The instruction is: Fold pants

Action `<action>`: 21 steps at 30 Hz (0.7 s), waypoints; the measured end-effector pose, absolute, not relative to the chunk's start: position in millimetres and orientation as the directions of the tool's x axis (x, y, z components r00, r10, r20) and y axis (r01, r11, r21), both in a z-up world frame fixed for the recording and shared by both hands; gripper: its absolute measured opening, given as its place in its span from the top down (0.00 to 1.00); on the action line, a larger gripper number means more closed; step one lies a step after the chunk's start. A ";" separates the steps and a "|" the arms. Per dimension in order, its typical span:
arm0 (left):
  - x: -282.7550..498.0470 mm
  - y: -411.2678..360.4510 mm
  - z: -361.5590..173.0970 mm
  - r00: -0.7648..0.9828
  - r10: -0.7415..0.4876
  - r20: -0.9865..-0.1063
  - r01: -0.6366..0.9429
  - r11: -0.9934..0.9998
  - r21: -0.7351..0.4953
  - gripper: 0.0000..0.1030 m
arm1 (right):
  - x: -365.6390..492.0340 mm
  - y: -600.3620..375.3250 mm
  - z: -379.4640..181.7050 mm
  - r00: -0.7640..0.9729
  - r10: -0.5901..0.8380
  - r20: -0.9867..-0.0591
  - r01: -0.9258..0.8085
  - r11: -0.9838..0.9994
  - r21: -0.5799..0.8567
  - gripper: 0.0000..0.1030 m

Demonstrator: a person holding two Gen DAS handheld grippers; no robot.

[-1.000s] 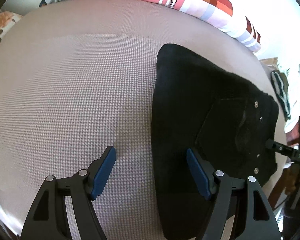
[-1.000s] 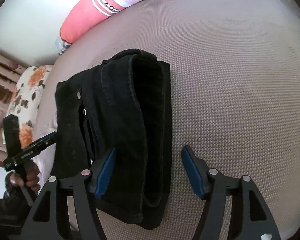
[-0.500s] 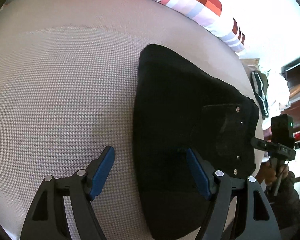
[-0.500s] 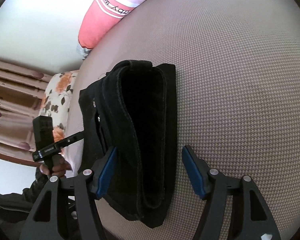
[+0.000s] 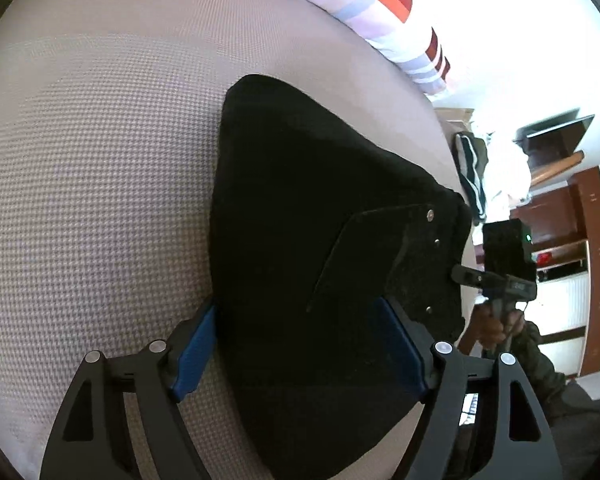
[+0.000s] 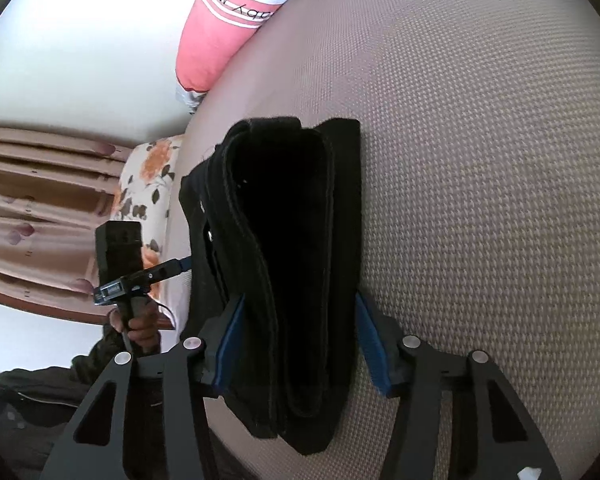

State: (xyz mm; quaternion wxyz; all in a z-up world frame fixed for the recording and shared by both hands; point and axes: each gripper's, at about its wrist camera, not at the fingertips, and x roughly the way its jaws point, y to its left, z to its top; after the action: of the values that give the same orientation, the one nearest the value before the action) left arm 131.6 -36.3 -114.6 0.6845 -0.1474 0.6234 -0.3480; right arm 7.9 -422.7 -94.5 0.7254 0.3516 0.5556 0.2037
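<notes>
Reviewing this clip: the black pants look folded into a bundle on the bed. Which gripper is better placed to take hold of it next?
Right, marginally. The right gripper straddles the whole stacked edge of the pants, one pad on each side. The left gripper is open over the broad flat face.

Probably bedroom: bed point(image 5: 100, 160), pillow point(image 6: 224, 28), curtains point(image 6: 32, 200)

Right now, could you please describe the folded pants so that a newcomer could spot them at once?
Start at the wide beige checked bedspread that fills both views. Near its edge, well below the pink striped pillow, lies a compact stack of black pants. They are the only dark item on the bed, with small metal rivets on the top layer.
</notes>
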 end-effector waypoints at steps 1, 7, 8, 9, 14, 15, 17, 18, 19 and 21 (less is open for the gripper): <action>131.6 -36.9 -114.3 -0.015 -0.662 -0.749 0.304 0.711 -0.634 0.25 | 9.5 -421.3 -95.7 0.296 0.689 -0.661 0.091 0.669 0.738 0.54; 133.4 -42.4 -113.8 0.010 -0.684 -0.729 0.315 0.694 -0.647 0.26 | 22.0 -413.4 -103.2 0.297 0.719 -0.628 0.064 0.642 0.764 0.58; 134.1 -44.0 -114.7 0.018 -0.692 -0.722 0.311 0.690 -0.653 0.27 | 23.3 -411.4 -102.9 0.301 0.717 -0.628 0.061 0.643 0.764 0.58; 134.4 -47.2 -114.8 0.037 -0.690 -0.723 0.313 0.695 -0.647 0.29 | 22.5 -409.8 -102.5 0.306 0.715 -0.629 0.062 0.644 0.763 0.58; 123.3 -54.0 -110.8 0.120 -0.602 -0.790 0.374 0.764 -0.526 0.47 | 15.3 -402.3 -99.2 0.340 0.678 -0.652 0.088 0.667 0.740 0.62; 120.4 -51.4 -110.3 0.132 -0.585 -0.800 0.379 0.775 -0.505 0.50 | 14.4 -399.8 -98.4 0.346 0.670 -0.657 0.095 0.672 0.735 0.62; 121.3 -51.9 -112.0 0.146 -0.569 -0.809 0.367 0.791 -0.490 0.56 | 12.7 -396.7 -97.4 0.359 0.654 -0.666 0.106 0.681 0.725 0.62; 121.3 -49.8 -113.2 0.156 -0.561 -0.813 0.357 0.799 -0.483 0.57 | 11.9 -395.4 -97.2 0.363 0.647 -0.671 0.111 0.684 0.721 0.62; 120.6 -50.2 -113.6 0.164 -0.553 -0.817 0.353 0.806 -0.475 0.59 | 11.2 -390.9 -96.2 0.368 0.636 -0.678 0.121 0.690 0.714 0.62; 118.2 -52.3 -113.5 0.185 -0.531 -0.827 0.346 0.823 -0.451 0.60 | 11.3 -385.6 -94.9 0.373 0.622 -0.688 0.138 0.696 0.704 0.62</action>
State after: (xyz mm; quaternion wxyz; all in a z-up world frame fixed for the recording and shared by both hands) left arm 118.2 -52.3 -113.5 0.7655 -0.0812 0.5704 -0.2863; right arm 11.3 -385.6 -94.9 0.7490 0.3546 0.5360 0.1614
